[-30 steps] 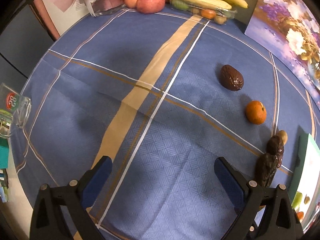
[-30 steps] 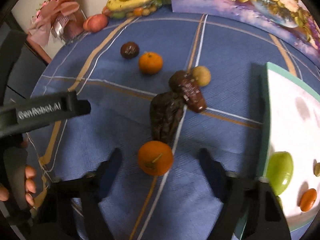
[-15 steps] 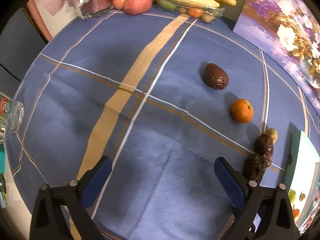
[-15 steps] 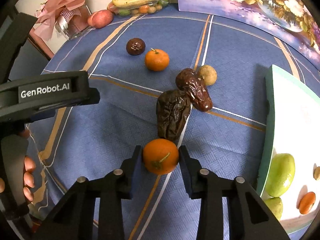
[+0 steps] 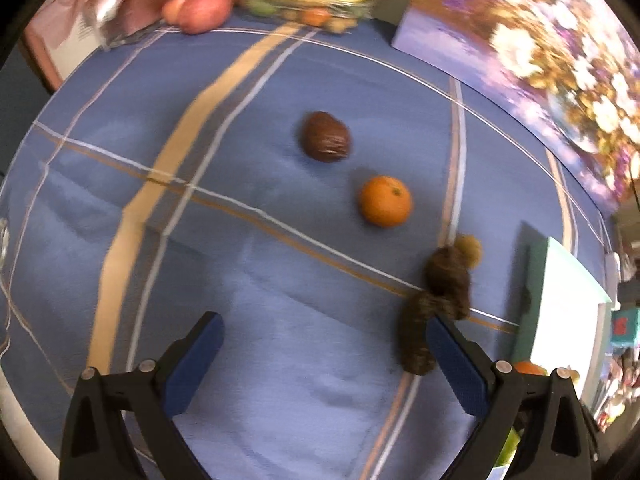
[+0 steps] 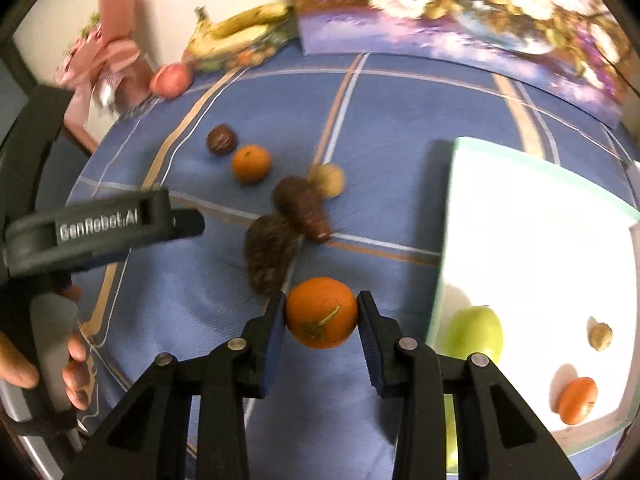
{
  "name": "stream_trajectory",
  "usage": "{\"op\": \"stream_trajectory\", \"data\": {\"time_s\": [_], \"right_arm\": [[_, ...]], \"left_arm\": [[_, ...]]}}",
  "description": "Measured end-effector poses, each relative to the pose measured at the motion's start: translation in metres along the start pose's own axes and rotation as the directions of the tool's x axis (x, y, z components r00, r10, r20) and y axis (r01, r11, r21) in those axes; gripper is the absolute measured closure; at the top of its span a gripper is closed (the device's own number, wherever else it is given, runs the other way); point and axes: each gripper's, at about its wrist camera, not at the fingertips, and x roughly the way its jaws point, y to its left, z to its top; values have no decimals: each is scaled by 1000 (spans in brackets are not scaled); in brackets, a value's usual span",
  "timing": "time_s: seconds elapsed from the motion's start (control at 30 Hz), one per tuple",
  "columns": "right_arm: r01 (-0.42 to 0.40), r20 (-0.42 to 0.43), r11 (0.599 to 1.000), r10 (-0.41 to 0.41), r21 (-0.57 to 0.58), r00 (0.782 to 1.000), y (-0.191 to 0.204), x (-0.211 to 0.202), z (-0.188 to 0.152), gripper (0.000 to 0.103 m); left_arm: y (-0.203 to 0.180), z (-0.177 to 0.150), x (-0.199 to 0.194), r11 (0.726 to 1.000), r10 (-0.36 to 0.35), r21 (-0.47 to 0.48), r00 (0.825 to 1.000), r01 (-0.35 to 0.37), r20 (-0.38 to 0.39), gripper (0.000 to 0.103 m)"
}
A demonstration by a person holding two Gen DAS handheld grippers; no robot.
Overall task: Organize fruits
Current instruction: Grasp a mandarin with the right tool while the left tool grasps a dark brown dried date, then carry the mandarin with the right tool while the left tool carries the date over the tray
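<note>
My right gripper [image 6: 322, 314] is shut on an orange tangerine [image 6: 321, 313], held just above the blue cloth, left of the white tray [image 6: 532, 248]. Inside the tray lie a green fruit [image 6: 476, 332], a small orange fruit [image 6: 578, 400] and a small tan one [image 6: 600, 335]. On the cloth beyond are two dark wrinkled fruits [image 6: 296, 228], a small tan fruit [image 6: 329, 179], a second tangerine [image 6: 251, 163] and a dark round fruit [image 6: 221, 140]. My left gripper [image 5: 324, 360] stands open over bare cloth, its right finger beside the wrinkled fruits [image 5: 436, 300]. The second tangerine [image 5: 385, 201] and dark round fruit [image 5: 326, 136] lie ahead of it.
Bananas on a clear box [image 6: 240, 36], apples [image 6: 171, 80] and a pink gift bundle [image 6: 108, 64] stand at the table's far edge. A floral picture [image 6: 460, 20] leans at the back right. A hand [image 6: 76, 360] grips the left gripper's handle.
My right gripper closed on the near tangerine and lifted it toward the tray. The left gripper drifted right, staying open, so the loose fruits now lie closer to its right finger.
</note>
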Motion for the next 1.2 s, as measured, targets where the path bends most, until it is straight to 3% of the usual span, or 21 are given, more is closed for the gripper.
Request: {"op": "stream_trajectory", "data": {"time_s": [0.27, 0.4, 0.67, 0.73, 0.97, 1.2], "right_arm": [[9, 53, 997, -14, 80, 999, -33, -20, 8, 66], [17, 79, 993, -26, 118, 997, -48, -28, 12, 66], [21, 124, 989, -40, 149, 991, -66, -43, 19, 66], [30, 142, 986, -53, 162, 988, -69, -46, 20, 66], [28, 158, 984, -56, 177, 986, -78, -54, 21, 66], [80, 149, 967, -118, 240, 982, -104, -62, 20, 66]], "left_arm": [[-31, 1, 10, 996, -65, 68, 998, 66, -13, 19], [-41, 3, 17, 994, -90, 54, 996, 91, -26, 35], [-51, 2, 28, 995, -77, 57, 996, 79, -42, 53], [-52, 3, 31, 995, -81, 55, 996, 83, -47, 64], [-52, 4, 13, 994, -90, 54, 996, 90, -8, 64], [-71, 8, -19, 986, -134, 105, 989, 127, 63, 64]]}}
